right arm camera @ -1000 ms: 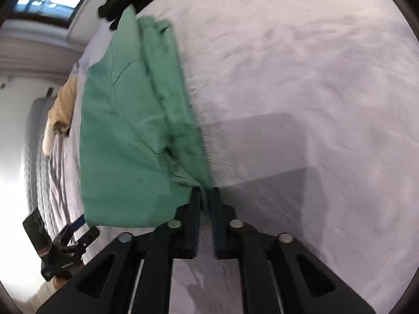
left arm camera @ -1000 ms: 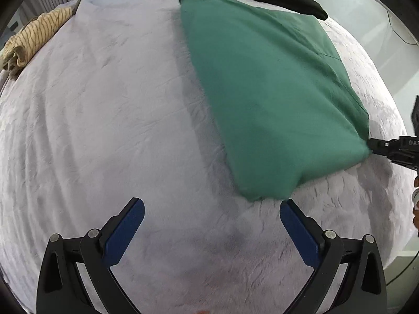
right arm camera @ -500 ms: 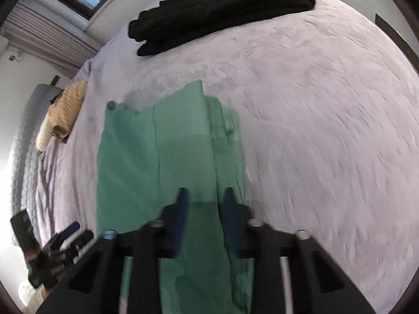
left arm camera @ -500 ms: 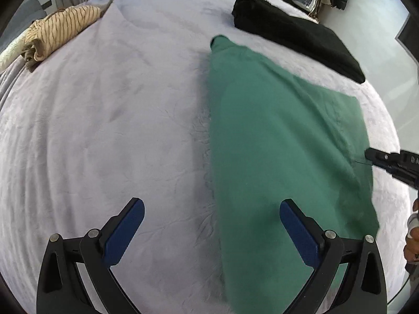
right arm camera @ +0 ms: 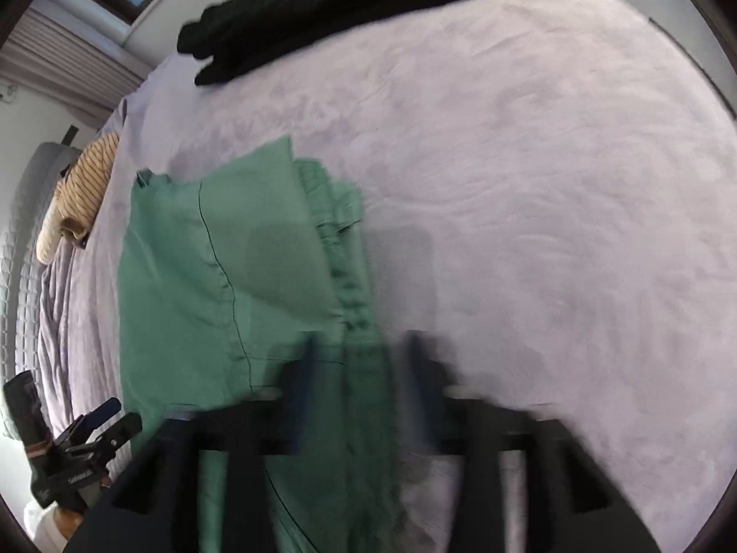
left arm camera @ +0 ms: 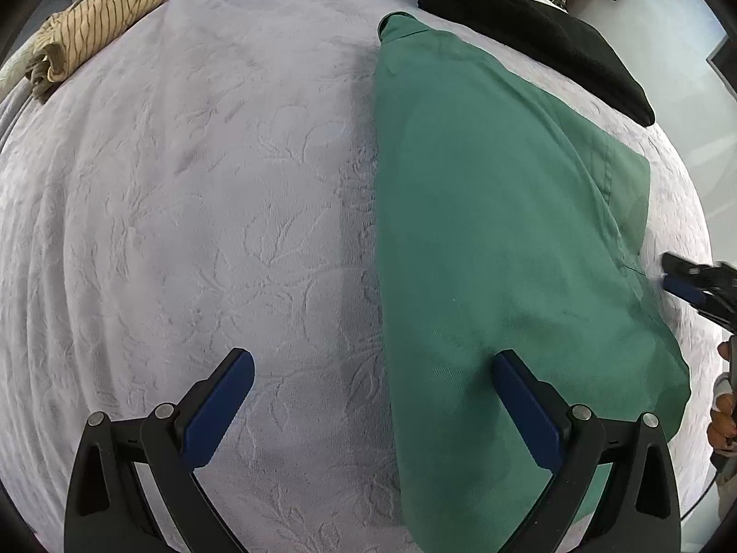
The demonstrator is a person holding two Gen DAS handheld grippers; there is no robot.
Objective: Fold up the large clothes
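Observation:
A large green garment (left arm camera: 488,230) lies folded lengthwise on the lilac bedspread (left arm camera: 207,184). It also shows in the right wrist view (right arm camera: 221,285). My left gripper (left arm camera: 373,396) is open and empty, its right finger over the garment's near part, its left finger over bare bedspread. My right gripper (right arm camera: 359,378) is open and blurred, hovering over the garment's right edge with nothing between its fingers. The right gripper also shows at the right edge of the left wrist view (left arm camera: 691,283), beside the garment's edge.
A folded black garment (left arm camera: 529,32) lies at the far end of the bed. A crumpled yellow striped garment (left arm camera: 92,37) lies at the far left. The left gripper shows at the lower left of the right wrist view (right arm camera: 92,433).
My right gripper let go of the green garment's corner and opened. The garment was laid down flat. My left gripper moved closer over the garment's near part.

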